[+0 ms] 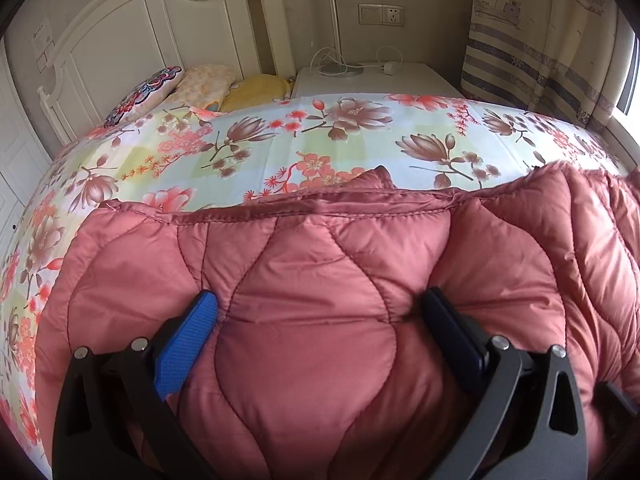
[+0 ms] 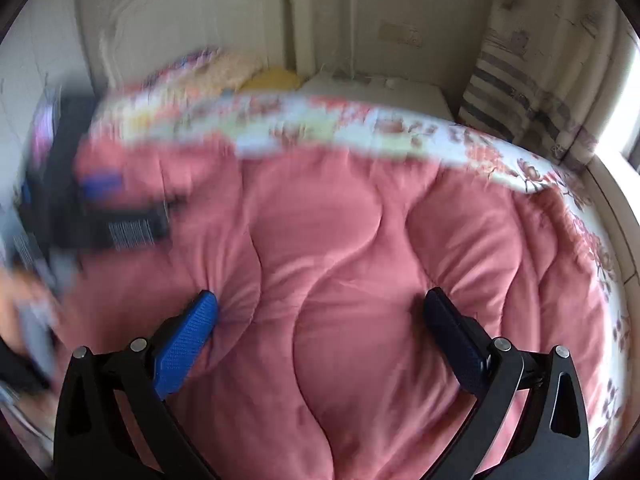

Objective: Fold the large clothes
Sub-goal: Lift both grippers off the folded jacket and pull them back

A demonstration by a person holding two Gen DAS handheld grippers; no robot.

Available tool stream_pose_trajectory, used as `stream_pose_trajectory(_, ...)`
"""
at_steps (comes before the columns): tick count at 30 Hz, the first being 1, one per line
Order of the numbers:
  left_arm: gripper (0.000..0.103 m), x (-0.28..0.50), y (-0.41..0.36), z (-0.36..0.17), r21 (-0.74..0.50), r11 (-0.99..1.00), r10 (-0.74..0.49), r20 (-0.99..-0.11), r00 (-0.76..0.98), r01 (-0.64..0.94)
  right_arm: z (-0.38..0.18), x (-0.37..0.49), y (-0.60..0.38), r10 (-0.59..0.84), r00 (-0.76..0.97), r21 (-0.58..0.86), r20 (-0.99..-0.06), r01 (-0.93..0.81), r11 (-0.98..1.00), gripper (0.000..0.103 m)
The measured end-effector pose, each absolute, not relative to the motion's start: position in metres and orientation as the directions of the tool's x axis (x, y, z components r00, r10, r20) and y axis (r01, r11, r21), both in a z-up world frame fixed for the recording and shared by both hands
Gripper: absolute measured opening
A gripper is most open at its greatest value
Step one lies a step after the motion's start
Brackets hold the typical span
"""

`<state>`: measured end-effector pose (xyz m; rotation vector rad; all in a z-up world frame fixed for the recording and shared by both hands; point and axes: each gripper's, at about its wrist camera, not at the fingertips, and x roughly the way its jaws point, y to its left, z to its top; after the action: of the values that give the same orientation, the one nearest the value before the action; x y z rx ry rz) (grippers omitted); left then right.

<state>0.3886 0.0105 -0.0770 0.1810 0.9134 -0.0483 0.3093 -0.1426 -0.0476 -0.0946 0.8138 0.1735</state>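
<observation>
While spread on the bedsheet (image 1: 360,136), pink quilted jacket (image 1: 320,280) bulges between both grippers' wide-parted jaws.

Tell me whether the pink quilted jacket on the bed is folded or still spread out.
Partly folded, it seems: the pink quilted jacket ends in a straight stitched edge with another layer showing behind, on the floral bedsheet. How many folds, cannot tell.

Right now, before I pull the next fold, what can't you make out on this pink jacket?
- Quilted pink jacket, left wrist view: near part cut off by the lower edge; sleeves and zipper not visible.
- Right wrist view: motion blur smears the left gripper, its state unreadable.
- Whether the right gripper pinches fabric: unclear.
</observation>
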Motion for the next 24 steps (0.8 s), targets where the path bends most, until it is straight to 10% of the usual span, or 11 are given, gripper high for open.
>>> stream_pose_trajectory(24,0.101,0.388,0.011,-0.077,0.133,0.984,0.033,-0.79,0.612,0.119,-0.074,0.114,-0.278,0.404,0.643,0.539,-0.651,0.017,0.842,0.099)
